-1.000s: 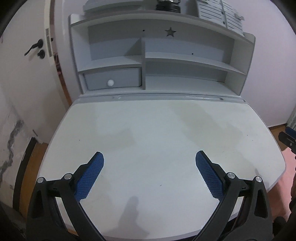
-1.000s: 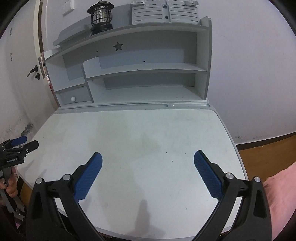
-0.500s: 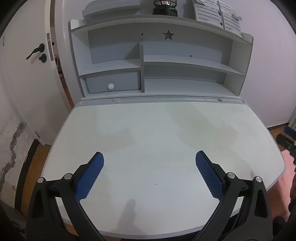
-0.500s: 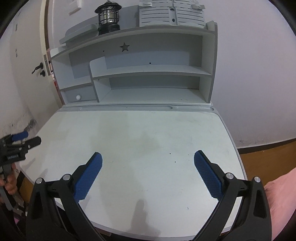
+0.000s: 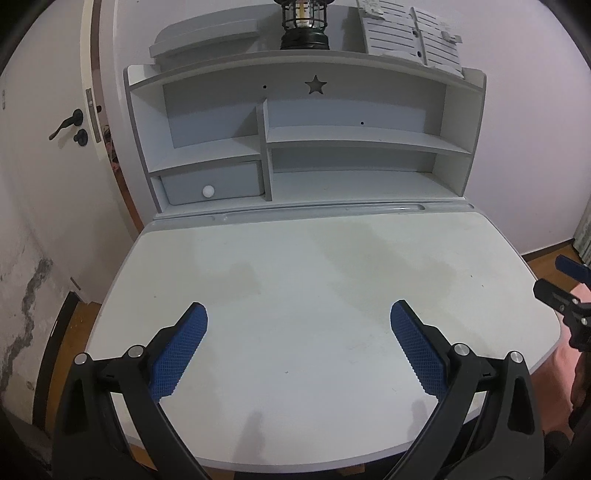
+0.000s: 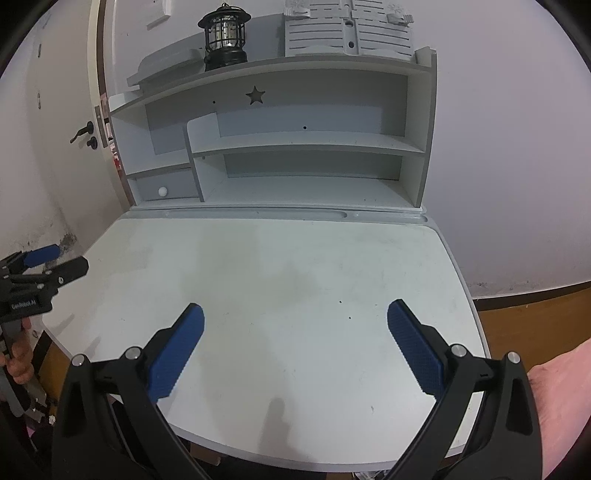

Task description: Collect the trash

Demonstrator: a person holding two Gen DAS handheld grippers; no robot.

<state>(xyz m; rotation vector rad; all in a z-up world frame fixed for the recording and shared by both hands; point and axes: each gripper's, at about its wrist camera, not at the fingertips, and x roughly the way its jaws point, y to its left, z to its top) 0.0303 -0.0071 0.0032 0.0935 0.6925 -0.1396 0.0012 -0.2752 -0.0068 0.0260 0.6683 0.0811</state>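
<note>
Two handheld grippers hang above a pale counter [image 5: 295, 266] fitted with a grey shelf unit [image 5: 303, 140] at its 12 o'clock edge. The left gripper [image 5: 297, 321] has its blue-padded fingers [image 5: 181, 347] spread wide apart with nothing between them, over the near half of the counter. The right gripper [image 6: 295, 321] is likewise spread wide, its blue fingers [image 6: 413, 343] clear of the surface and holding nothing.

In the left wrist view, the right gripper's tip shows at 3 o'clock, just off the counter's edge. In the right wrist view, the left gripper appears at 9 o'clock, gripped by a hand [image 6: 18, 358] at the counter's left edge.

No trash can be picked out in either view; the counter top carries only faint stains and a few dark specks [image 6: 340, 302], too small to identify.

On top of the shelf unit, at 12 o'clock, stands a black lantern [image 6: 223, 37], with a grey slatted rack [image 6: 347, 33] beside it toward 1 o'clock and a flat grey board [image 5: 207, 37] toward 11 o'clock. A star cutout [image 5: 316, 85] marks the back panel. A small drawer [image 5: 214, 181] with a white knob [image 5: 208, 191] sits in the lower left compartment. At 9 to 10 o'clock, a white door [image 5: 48, 147] with a dark handle [image 5: 68, 123] stands beside the unit.
</note>
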